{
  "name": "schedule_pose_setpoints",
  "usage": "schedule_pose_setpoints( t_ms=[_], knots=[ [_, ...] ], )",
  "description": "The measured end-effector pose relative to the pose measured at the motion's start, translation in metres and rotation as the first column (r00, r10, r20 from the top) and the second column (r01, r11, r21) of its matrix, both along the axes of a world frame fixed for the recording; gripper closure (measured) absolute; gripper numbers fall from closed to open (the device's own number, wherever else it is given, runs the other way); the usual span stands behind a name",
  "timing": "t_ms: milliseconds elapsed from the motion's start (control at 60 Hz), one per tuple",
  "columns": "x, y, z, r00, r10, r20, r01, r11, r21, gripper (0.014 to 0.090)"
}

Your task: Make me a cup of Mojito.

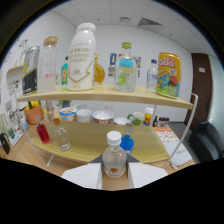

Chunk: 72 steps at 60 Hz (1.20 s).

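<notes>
Bottle [114, 159] with white cap stands upright between the gripper [114, 176] fingers [82, 176], at the front edge of the lower shelf [90, 142]; its long axis is vertical, straight up out of the gap, label at finger level. Fingers look spread with the bottle's base between them; can't tell if the pads actually press on its sides, so whether it is pinched or just framed is unclear. Judging from the task, this clear bottle is likely the soda or base liquid for the mojito. Blue cap [127, 143] sits just behind it, small glass bottle [62, 138] and red bottle [43, 133] off toward the shelf's left end. Upper shelf [105, 92] carries a tall white bottle [82, 57] and a yellow can [168, 75], well beyond the fingers
</notes>
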<state>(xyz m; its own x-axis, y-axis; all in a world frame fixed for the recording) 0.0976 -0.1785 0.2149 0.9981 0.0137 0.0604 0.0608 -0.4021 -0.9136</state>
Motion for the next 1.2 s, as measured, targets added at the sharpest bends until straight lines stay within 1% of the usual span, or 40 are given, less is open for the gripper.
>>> schedule_pose_setpoints(
  t_ms=[150, 250, 350, 433, 517, 567, 617, 667, 733, 867, 1017, 1100, 1200],
  knots=[
    [0.041, -0.025, -0.034, 0.995, -0.046, 0.090, 0.052, 0.997, -0.061, 0.0708],
    [0.055, -0.034, -0.053, 0.985, -0.044, 0.165, 0.060, 0.994, -0.091, 0.0709],
    [0.061, -0.037, -0.058, 0.955, -0.024, 0.296, 0.055, 0.994, -0.097, 0.0710],
    [0.061, -0.036, -0.056, 0.883, 0.030, 0.469, 0.020, 0.995, -0.101, 0.0709],
    [0.058, -0.031, -0.052, 0.744, 0.109, 0.660, -0.040, 0.992, -0.119, 0.0711],
    [0.057, -0.030, -0.051, 0.620, 0.163, 0.768, -0.064, 0.985, -0.158, 0.0710],
    [0.055, -0.027, -0.047, 0.501, 0.198, 0.842, -0.091, 0.980, -0.176, 0.0713],
    [0.054, -0.024, -0.045, 0.382, 0.237, 0.894, -0.102, 0.972, -0.214, 0.0710],
    [0.054, -0.019, -0.043, 0.230, 0.268, 0.935, -0.113, 0.962, -0.248, 0.0712],
    [0.043, -0.017, -0.032, -0.014, 0.302, 0.953, -0.114, 0.947, -0.302, 0.0711],
    [0.033, -0.011, -0.027, -0.266, 0.341, 0.901, -0.082, 0.924, -0.374, 0.0710],
    [0.029, -0.009, -0.029, -0.372, 0.358, 0.856, -0.060, 0.911, -0.408, 0.0711],
    [0.024, -0.009, -0.035, -0.475, 0.382, 0.793, -0.039, 0.891, -0.452, 0.0709]
  ],
)
